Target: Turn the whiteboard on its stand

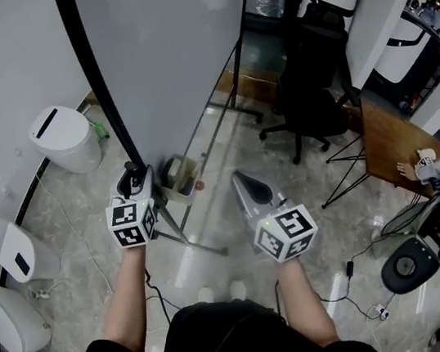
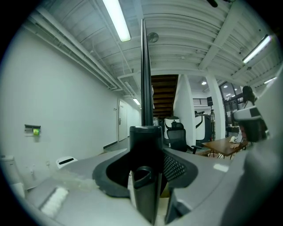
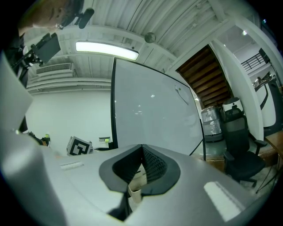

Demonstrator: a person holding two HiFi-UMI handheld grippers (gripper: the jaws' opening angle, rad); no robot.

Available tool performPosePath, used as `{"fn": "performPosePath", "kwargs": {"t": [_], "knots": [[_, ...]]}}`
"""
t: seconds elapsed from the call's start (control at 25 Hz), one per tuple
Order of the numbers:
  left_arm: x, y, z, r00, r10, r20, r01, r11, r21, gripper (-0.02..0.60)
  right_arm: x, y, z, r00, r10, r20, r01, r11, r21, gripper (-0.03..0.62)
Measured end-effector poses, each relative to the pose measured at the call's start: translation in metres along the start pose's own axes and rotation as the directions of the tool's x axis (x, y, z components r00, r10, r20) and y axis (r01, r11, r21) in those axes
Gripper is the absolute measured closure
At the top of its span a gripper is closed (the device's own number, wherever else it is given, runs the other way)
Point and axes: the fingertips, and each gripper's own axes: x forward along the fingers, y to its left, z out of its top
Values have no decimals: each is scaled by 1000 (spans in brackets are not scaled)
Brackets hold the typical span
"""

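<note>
The whiteboard (image 1: 166,47) stands on a black wheeled stand (image 1: 186,236), its pale panel tilted steeply. My left gripper (image 1: 132,179) is shut on the board's black side frame (image 1: 103,90). In the left gripper view the frame (image 2: 145,88) runs straight up from between the jaws of the left gripper (image 2: 146,145). My right gripper (image 1: 239,178) hangs free to the right of the stand, its jaws shut with nothing between them. In the right gripper view the right gripper (image 3: 142,148) points at the whiteboard (image 3: 150,114) from a short way off.
White rounded units (image 1: 65,137) (image 1: 21,252) line the left wall. A black office chair (image 1: 315,98) and a wooden table (image 1: 393,143) stand at the right. A round machine base (image 1: 415,260) and cables lie on the floor at right. A small bin (image 1: 179,177) sits by the stand.
</note>
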Motion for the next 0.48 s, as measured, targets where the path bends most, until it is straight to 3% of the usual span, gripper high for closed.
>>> {"fn": "performPosePath", "kwargs": {"t": [0.24,0.48], "knots": [[-1,1,6,1000,14,27,-15,999,42,367,3,-3,2,1000,8,5,-8,1000,13,586],[-7,-3,20,997,28,74,-31,999,45,308,6,-4,-2,1000,31,4,-31,999,16,586]]}}
